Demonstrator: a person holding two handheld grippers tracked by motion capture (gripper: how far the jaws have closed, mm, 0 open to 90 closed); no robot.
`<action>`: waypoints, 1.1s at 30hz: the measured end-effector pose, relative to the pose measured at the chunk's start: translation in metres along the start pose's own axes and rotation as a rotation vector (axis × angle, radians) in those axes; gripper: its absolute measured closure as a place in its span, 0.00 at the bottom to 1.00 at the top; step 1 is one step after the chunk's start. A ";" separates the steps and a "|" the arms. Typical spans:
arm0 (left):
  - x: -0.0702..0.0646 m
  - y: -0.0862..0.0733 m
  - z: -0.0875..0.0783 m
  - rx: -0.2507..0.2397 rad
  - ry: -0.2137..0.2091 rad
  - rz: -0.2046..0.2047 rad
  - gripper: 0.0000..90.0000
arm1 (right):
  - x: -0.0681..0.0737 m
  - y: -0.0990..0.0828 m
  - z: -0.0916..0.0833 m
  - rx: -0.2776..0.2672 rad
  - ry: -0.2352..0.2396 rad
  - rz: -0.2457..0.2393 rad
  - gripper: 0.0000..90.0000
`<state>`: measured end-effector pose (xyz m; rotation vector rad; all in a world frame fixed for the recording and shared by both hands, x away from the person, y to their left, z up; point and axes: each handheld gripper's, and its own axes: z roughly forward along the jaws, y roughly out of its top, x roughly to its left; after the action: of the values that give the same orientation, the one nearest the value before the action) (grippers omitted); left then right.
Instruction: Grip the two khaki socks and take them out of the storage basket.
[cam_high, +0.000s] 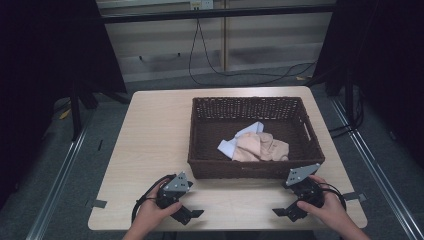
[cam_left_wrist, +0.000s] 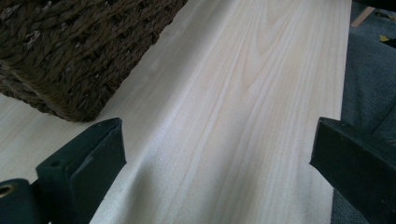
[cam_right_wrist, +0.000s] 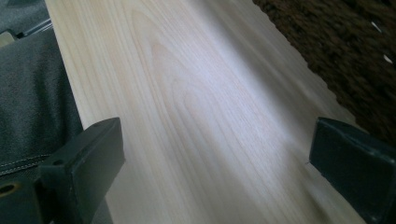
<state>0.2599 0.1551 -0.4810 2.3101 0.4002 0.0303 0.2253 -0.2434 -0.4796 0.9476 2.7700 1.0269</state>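
A dark brown wicker basket stands on the light wooden table, right of centre. Inside it lie a crumpled beige garment and a pale blue cloth partly under it. My left gripper rests near the table's front edge, left of the basket's front corner, pointing right. Its jaws stand wide open over bare wood, with the basket's corner just ahead on the left. My right gripper sits at the front right, pointing left, open with nothing between its fingers; the basket wall runs along its right.
A strip of bare table lies between the basket's front wall and the near edge, and more wood left of the basket. Grey floor surrounds the table. Black cables hang from a wall socket behind. Dark curtains stand at both sides.
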 end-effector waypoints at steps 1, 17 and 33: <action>0.000 0.000 0.000 0.003 0.000 0.001 0.03 | 0.001 0.004 0.001 0.005 0.003 -0.006 0.03; 0.000 0.000 0.001 -0.001 -0.002 -0.007 0.03 | 0.009 0.035 0.010 0.075 0.039 -0.037 0.03; 0.001 0.000 0.000 -0.007 -0.001 -0.009 0.03 | 0.012 0.054 0.020 0.161 0.055 -0.066 0.04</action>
<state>0.2604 0.1557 -0.4813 2.3013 0.4087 0.0257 0.2486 -0.1930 -0.4607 0.8494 2.9450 0.8437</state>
